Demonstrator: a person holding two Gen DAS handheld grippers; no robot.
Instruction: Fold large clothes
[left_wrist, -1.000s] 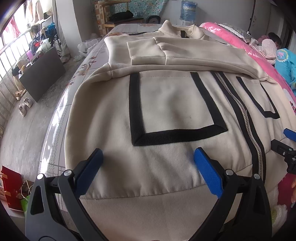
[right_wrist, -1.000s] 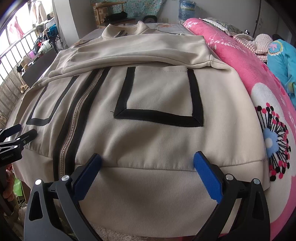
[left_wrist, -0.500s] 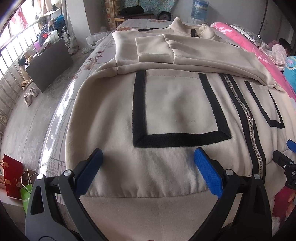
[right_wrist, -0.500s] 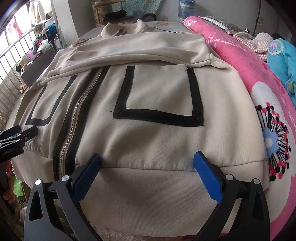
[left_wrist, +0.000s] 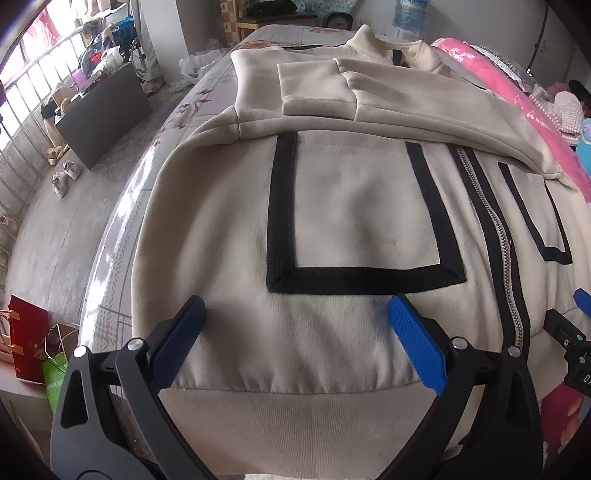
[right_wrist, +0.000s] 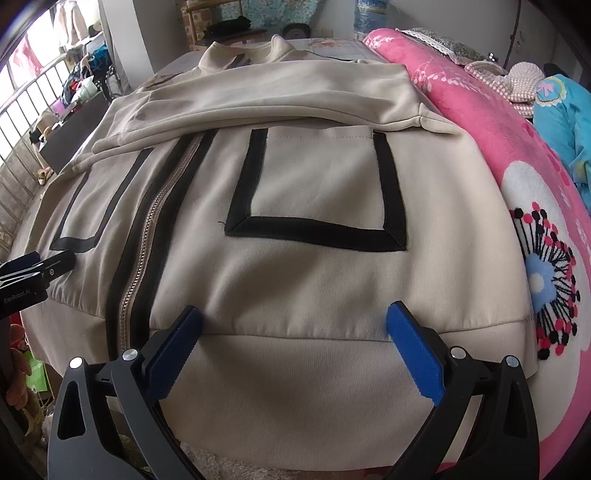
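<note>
The left gripper (left_wrist: 295, 314) hangs spread wide over the beige jacket (left_wrist: 351, 214), its blue pads (left_wrist: 415, 343) standing apart just above the ribbed hem (left_wrist: 295, 421), gripping nothing; whether the tips brush the cloth I cannot tell. The right gripper (right_wrist: 293, 323) is likewise splayed wide and empty, over the hem seam on the other front panel. The jacket lies front up on the bed (left_wrist: 122, 229), zipped, with both sleeves folded across the chest. Only the left wrist view shows the bed's floral sheet edge, the bare floor (left_wrist: 48, 229), a dark box (left_wrist: 103, 110) and a red bag (left_wrist: 26, 339) below. Only the right wrist view shows the pink flowered blanket (right_wrist: 517, 206) just beside the jacket and a turquoise cloth (right_wrist: 565, 110) beyond. Each view catches the other gripper's tip at its edge, near the zipper (right_wrist: 147, 236).
</note>
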